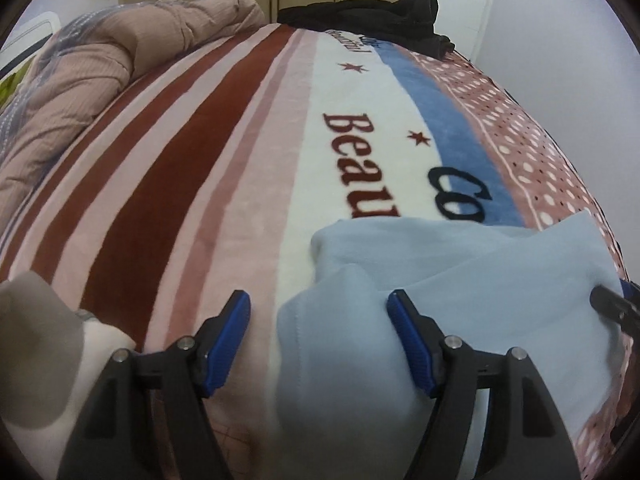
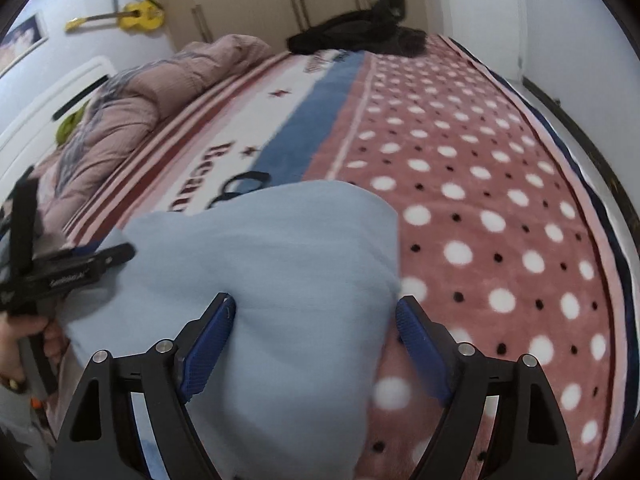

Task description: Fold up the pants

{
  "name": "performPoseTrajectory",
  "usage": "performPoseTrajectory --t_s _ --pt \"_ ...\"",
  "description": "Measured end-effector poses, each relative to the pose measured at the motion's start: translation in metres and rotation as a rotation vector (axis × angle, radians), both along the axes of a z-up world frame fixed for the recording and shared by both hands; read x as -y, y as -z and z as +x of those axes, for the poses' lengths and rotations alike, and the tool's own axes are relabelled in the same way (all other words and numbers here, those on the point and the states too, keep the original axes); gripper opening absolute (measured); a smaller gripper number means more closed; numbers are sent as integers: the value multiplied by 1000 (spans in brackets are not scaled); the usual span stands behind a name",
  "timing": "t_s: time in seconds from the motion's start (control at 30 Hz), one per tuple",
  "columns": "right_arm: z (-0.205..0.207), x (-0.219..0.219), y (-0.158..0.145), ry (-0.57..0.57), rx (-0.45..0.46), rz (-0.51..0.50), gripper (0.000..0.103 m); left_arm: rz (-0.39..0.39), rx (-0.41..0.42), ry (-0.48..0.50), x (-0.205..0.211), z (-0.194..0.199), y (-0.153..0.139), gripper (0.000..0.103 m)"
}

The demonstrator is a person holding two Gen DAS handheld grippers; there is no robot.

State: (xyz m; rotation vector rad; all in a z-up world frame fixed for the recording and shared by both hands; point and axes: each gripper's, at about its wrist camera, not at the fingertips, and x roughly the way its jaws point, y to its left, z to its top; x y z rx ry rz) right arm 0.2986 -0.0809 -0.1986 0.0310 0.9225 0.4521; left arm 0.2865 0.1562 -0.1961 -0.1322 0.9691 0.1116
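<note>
The light blue pants (image 1: 480, 280) lie bunched on the patterned blanket at the near edge of the bed; they also fill the lower middle of the right wrist view (image 2: 272, 272). My left gripper (image 1: 318, 304) is open, with the pants' left edge between its blue fingers. My right gripper (image 2: 316, 312) is open, its fingers standing on either side of the pants' near fold. The left gripper's black finger (image 2: 100, 258) shows at the pants' left edge in the right wrist view, and the right gripper's tip (image 1: 612, 304) shows at their right edge in the left wrist view.
The blanket (image 1: 200, 160) has red stripes, a white band with lettering and a dotted pink side (image 2: 480, 200). A rumpled pink duvet (image 1: 100, 60) lies at the left. Dark clothes (image 2: 352, 36) lie at the far end. Wardrobe doors and a yellow guitar (image 2: 136, 16) stand behind.
</note>
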Motion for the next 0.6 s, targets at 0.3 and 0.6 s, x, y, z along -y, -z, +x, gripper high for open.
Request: performPoseTrajectory --t_s 0.3,0.6 --pt "-8 21 7 2 -97 172 83 -112 37 36 1 -25 -16 78" --pt "-100 44 -12 -122 -13 347 49 -117 109 101 17 -60 -43 79"
